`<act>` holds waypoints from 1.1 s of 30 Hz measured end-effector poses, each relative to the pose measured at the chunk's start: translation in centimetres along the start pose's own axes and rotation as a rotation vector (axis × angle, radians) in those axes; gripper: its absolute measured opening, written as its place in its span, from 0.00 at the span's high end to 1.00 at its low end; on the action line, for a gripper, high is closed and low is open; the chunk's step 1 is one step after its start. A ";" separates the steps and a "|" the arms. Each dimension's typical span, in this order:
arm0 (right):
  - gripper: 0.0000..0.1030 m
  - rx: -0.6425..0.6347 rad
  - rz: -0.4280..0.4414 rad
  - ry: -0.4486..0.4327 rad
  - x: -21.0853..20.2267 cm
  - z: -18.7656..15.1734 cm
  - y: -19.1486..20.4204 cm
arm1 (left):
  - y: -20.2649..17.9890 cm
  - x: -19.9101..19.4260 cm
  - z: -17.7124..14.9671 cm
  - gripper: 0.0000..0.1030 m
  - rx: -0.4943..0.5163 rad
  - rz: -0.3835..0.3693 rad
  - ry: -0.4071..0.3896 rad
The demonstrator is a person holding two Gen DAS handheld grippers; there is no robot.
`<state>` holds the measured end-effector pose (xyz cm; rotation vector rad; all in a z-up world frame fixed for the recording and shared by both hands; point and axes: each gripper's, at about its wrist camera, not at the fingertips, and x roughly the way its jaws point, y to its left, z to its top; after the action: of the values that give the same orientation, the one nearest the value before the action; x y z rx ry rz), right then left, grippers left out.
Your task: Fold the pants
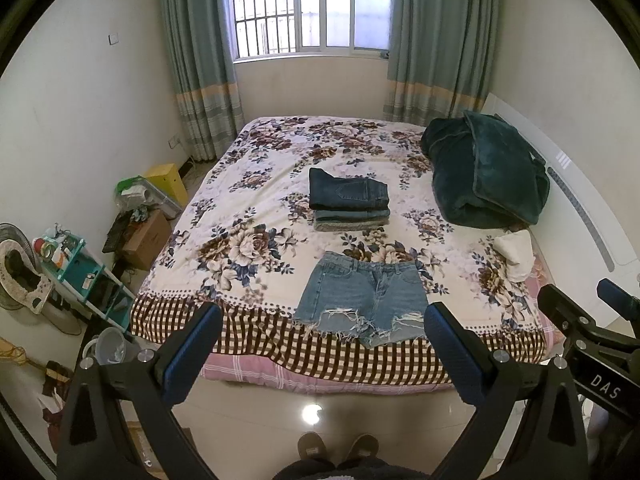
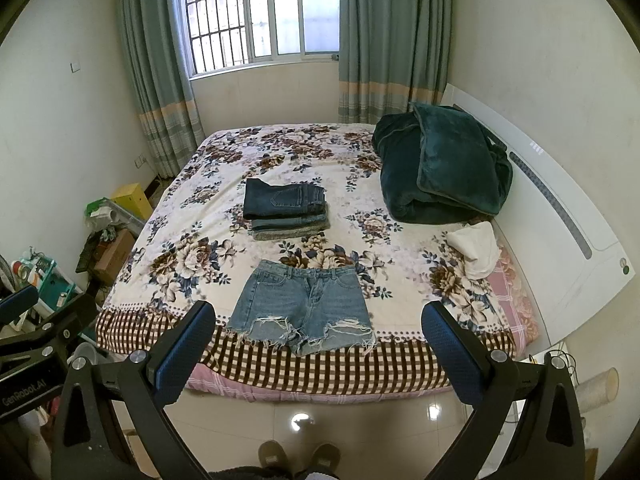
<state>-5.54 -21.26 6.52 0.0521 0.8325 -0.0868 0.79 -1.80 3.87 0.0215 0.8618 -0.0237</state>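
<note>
Denim shorts (image 1: 362, 304), frayed hems, flat at bed (image 1: 256, 184) edge; folded stack (image 1: 349, 200) beyond. Left gripper (image 1: 324, 344), right gripper (image 2: 320, 340): jaws spread wide, holding nothing, short of bed.

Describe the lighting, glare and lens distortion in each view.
Left wrist view: daylight from the window overexposes its panes; a glare spot on the floor tiles; fisheye bends the walls. Right wrist view: same backlight, similar floor glare, curved headboard.

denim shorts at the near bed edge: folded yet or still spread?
Spread. The denim shorts lie flat, waistband and both frayed leg hems showing, unlike the folded stack behind them. Both hand-held grippers are open and off the cloth.
</note>
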 end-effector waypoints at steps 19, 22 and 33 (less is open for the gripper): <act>0.00 0.126 -0.043 0.105 8.4 2.8 0.3 | 0.0 10.1 2.0 0.00 0.050 0.055 0.014; 0.00 0.158 -0.051 0.162 13.0 2.8 -1.0 | -0.6 14.1 2.3 0.00 0.063 0.064 0.053; 0.00 0.168 0.038 0.369 36.1 4.3 -10.0 | -7.2 29.5 1.9 0.00 0.047 0.140 0.237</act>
<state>20.84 -33.62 -17.45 0.2476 1.1913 -0.1135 21.22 -9.44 -17.28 0.1306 1.0950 0.0921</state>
